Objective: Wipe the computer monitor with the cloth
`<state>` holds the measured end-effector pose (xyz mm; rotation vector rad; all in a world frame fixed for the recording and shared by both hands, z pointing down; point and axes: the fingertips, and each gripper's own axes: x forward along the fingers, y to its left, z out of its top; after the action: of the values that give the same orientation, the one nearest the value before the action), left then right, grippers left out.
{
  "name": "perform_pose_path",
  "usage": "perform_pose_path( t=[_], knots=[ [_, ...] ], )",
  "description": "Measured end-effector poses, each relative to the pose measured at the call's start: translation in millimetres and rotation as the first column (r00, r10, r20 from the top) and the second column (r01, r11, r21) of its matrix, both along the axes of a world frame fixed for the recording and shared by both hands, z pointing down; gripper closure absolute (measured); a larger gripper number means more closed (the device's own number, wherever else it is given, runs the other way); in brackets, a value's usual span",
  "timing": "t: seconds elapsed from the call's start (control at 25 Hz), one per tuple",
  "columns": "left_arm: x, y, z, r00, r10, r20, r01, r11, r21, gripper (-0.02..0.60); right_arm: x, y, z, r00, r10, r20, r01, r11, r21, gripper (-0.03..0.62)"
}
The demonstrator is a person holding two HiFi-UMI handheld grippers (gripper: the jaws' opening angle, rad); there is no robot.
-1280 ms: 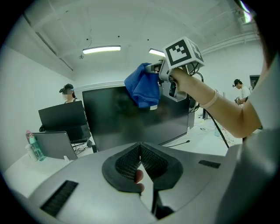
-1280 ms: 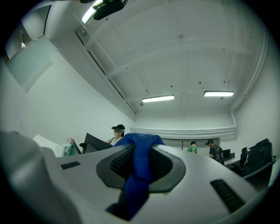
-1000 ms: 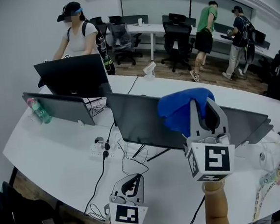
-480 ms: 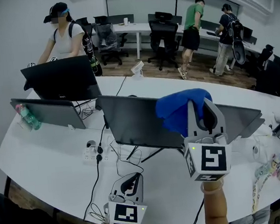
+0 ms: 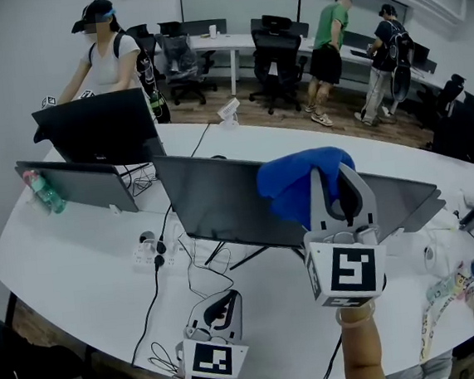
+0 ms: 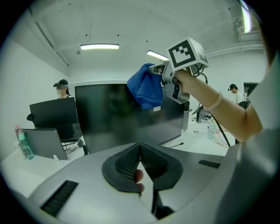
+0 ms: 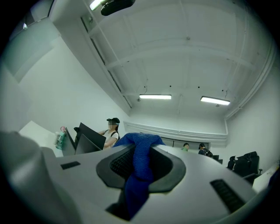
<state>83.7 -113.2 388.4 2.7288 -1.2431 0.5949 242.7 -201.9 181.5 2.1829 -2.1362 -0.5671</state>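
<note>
The nearest computer monitor (image 5: 213, 199) stands on the white desk with its dark screen facing me. My right gripper (image 5: 332, 175) is shut on a blue cloth (image 5: 299, 183), which bunches against the screen's upper right part. In the left gripper view the cloth (image 6: 146, 89) hangs in front of the monitor (image 6: 109, 118), held by the right gripper (image 6: 164, 72). The cloth (image 7: 140, 162) fills the right gripper (image 7: 141, 153) between its pads. My left gripper (image 5: 223, 302) hangs low near the desk's front edge, shut on nothing (image 6: 140, 148).
Two more screens (image 5: 102, 127) (image 5: 82, 184) and a bottle (image 5: 44, 190) stand at the left, with a person (image 5: 111, 55) behind them. A power strip (image 5: 151, 253) and cables lie under the monitor. Another screen (image 5: 401, 202) and lanyards (image 5: 448, 306) are at the right.
The head view has shifted slightly. The right gripper stays shut on the cloth at the monitor's upper part, and the left gripper stays low.
</note>
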Motion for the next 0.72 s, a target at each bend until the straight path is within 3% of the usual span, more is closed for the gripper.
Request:
perform_pose_path(
  t=[0.36, 0.72],
  knots=[
    [19, 15, -4, 0.999, -0.044, 0.006, 0.044, 0.999, 0.01, 0.572, 20, 9, -2, 0.999, -0.034, 0.007, 0.034, 0.999, 0.002, 0.522],
    [39, 30, -7, 0.999, -0.034, 0.013, 0.034, 0.999, 0.02, 0.572, 37, 15, 2, 0.998, -0.05, 0.033, 0.05, 0.999, -0.005, 0.522]
  ],
)
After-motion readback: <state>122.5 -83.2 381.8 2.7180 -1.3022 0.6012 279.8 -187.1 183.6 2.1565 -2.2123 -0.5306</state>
